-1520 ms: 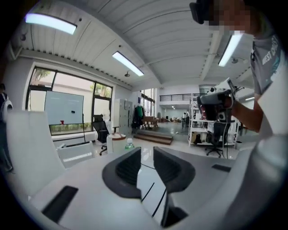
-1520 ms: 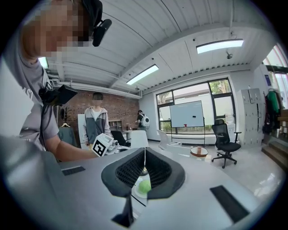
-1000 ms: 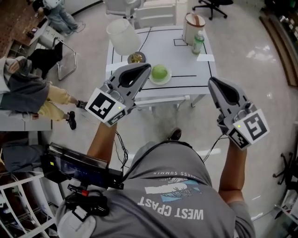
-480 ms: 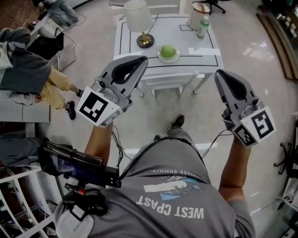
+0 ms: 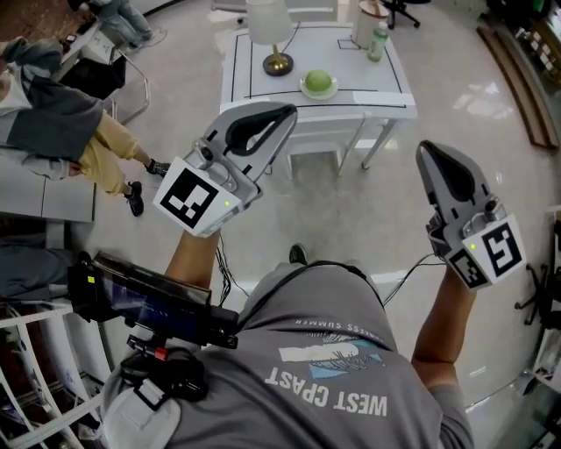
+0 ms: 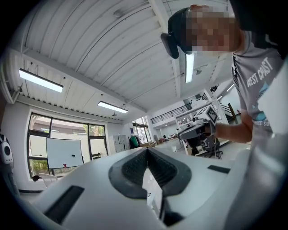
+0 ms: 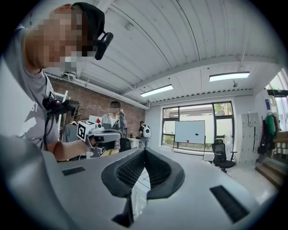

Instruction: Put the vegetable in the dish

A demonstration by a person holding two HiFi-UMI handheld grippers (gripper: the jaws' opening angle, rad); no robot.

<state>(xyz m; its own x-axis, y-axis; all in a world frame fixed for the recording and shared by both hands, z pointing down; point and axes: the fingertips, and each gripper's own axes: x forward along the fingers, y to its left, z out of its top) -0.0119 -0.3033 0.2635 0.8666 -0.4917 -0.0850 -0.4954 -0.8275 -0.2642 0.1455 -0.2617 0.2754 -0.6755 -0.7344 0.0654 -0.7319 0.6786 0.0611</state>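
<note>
The left grey two-jaw gripper with its black-and-white marker cube (image 5: 283, 112) is held up at chest height over the pale floor; in the left gripper view its jaws stand fully together, the dark ribbed pads (image 6: 130, 170) meeting along one seam with nothing between them; it grips and touches nothing.

The right grey two-jaw gripper with its own marker cube (image 5: 429, 150) is held level with it on the other side, well apart from it; in the right gripper view its jaws also meet tip to tip, the black textured pads (image 7: 129, 171) pressed to each other and empty; both gripper views look up at the white ribbed ceiling, not at the table.

The round green vegetable (image 5: 319, 81) lies in the shallow pale-green dish (image 5: 306, 91), which stands near the front edge of the white table marked with black lines (image 5: 381, 81); table and dish are well apart from both grippers, farther off across the floor; just beside the dish stands the white-shaded lamp with a brass base (image 5: 269, 21).
</note>
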